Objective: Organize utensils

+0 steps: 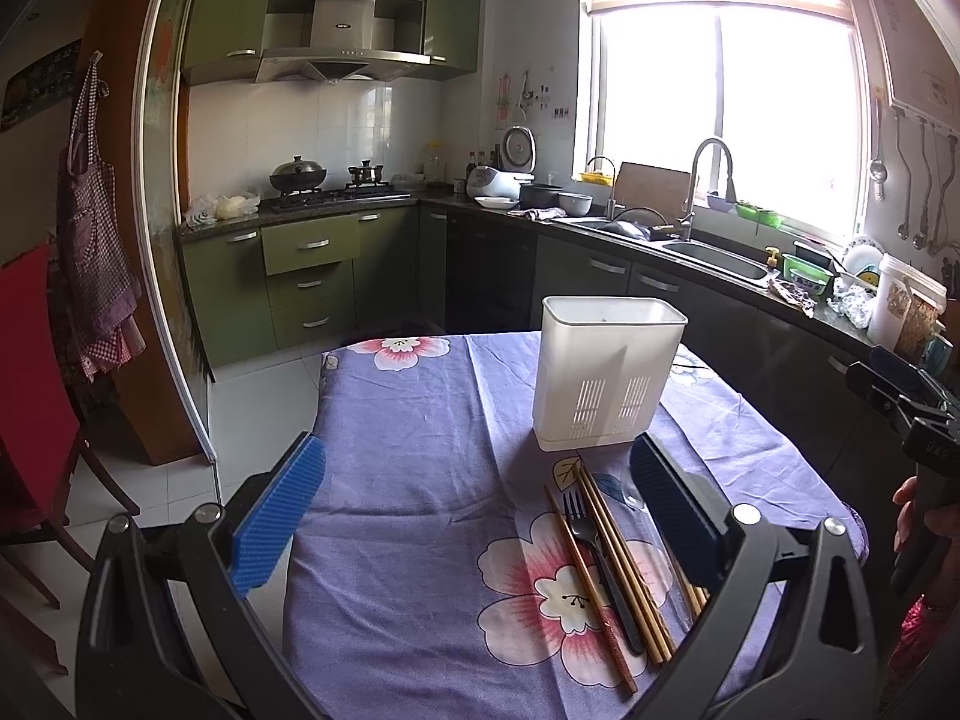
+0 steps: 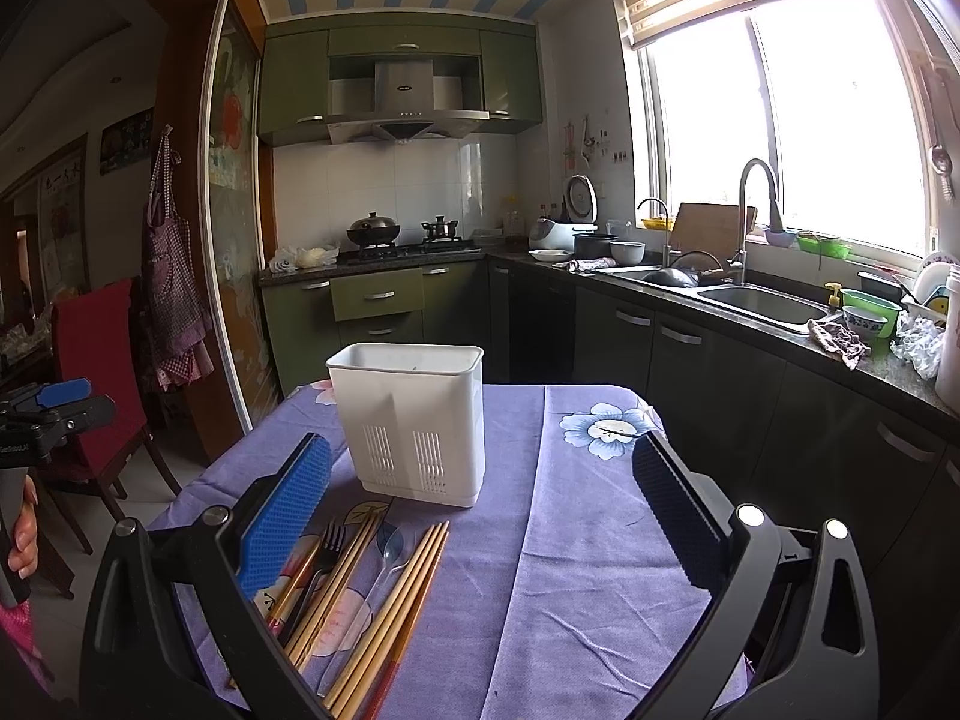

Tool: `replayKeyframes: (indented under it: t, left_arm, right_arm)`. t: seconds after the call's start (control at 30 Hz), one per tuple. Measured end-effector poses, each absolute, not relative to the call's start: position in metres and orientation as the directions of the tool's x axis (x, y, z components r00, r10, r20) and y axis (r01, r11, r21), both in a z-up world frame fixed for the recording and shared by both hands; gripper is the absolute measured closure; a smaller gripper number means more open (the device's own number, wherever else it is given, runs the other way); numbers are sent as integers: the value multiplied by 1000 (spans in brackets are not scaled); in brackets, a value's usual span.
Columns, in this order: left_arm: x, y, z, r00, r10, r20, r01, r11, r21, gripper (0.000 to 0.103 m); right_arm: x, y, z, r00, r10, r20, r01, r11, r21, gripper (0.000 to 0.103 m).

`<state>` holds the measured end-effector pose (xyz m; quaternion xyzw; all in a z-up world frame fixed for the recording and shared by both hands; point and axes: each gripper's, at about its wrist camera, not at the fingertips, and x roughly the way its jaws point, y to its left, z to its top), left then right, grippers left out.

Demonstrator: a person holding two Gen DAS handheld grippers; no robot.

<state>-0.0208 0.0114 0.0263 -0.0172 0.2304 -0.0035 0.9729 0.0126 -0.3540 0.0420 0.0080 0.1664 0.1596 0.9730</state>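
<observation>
Utensils in a loose row on purple floral tablecloth (image 1: 408,540), just short of white caddy (image 1: 606,378). In left wrist view, under and just inside the right-hand finger of left gripper (image 1: 474,510); in right wrist view, under and beside the left-hand finger of right gripper (image 2: 480,510). Both grippers spread wide, nothing between the fingers, above the cloth, no contact seen.

Black fork (image 1: 591,546): tines toward caddy, long flat handle. Bamboo chopsticks (image 2: 390,606): pale, straight, several lying near parallel; one darker chopstick (image 1: 585,576) with red patterned end. Clear plastic spoon (image 2: 393,546): bowl toward caddy, hard to make out against cloth.

Caddy: upright, rectangular, open top, opaque white plastic, two panels of vertical slots low on near wall, shallow base tray. Interior not visible.

Finger pads (image 1: 282,516): blue, ribbed rubber-like face; black rigid frames with silver pivots. Cloth: thin, creased, pink and blue flower print, draped over table edges.

A hand (image 2: 24,534) gripping the left gripper's handle at left margin of right view.
</observation>
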Motion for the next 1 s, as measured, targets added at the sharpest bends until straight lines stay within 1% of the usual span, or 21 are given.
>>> replayKeyframes:
  t: [1.0]
  left_arm:
    - [-25,5,29,896,-15,-443,6,1000,-22,6]
  right_arm:
    - [-4,-362,49,897,305,-320,-305,951,52,4]
